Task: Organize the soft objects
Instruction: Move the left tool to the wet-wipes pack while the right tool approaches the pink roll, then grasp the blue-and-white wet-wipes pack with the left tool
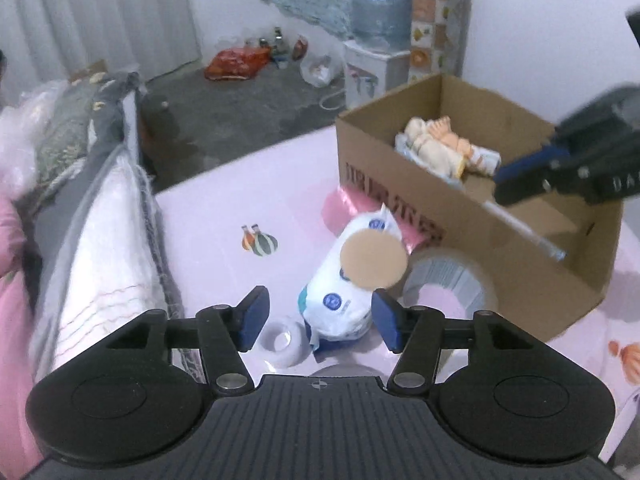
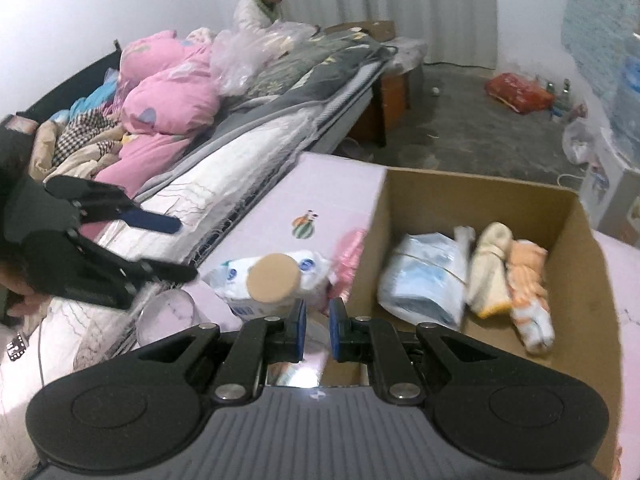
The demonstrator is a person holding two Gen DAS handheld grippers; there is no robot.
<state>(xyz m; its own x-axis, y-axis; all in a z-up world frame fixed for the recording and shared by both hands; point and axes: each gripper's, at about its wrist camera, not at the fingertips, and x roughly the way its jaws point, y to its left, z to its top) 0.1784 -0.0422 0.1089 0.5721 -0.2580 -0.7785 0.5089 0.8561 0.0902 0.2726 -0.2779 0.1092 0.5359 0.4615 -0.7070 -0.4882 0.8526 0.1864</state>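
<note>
The white wipes pack (image 1: 352, 280) lay on the pink table cover (image 1: 240, 208) just in front of the cardboard box (image 1: 472, 240), outside it. Its long axis ran from the near table edge up toward the box wall, with 1 end pointing at the box and the other toward the left gripper (image 1: 320, 318). A round tan disc (image 1: 374, 258) sat over its upper part. A clear tape roll (image 1: 452, 284) stood just beside the pack on its right, and a small white tape roll (image 1: 282, 340) lay near its lower left end. The left gripper's jaws stood well apart and empty; the pack's near end appeared between the blue pads (image 1: 252, 316) in the left wrist view, though no pad pressed on it. The right gripper (image 2: 318, 330) hovered over the near wall of the box with its jaws released to a narrow gap, grasping nothing. Inside the box lay a pale blue plastic packet (image 2: 424, 280), a cream rolled cloth (image 2: 490, 268) and an orange rolled cloth (image 2: 528, 288), their long axes running roughly from the far wall toward the near wall. A bed with pink bedding (image 2: 168, 104) flanked the table, and a person (image 2: 260, 8) sat at its far end.
</note>
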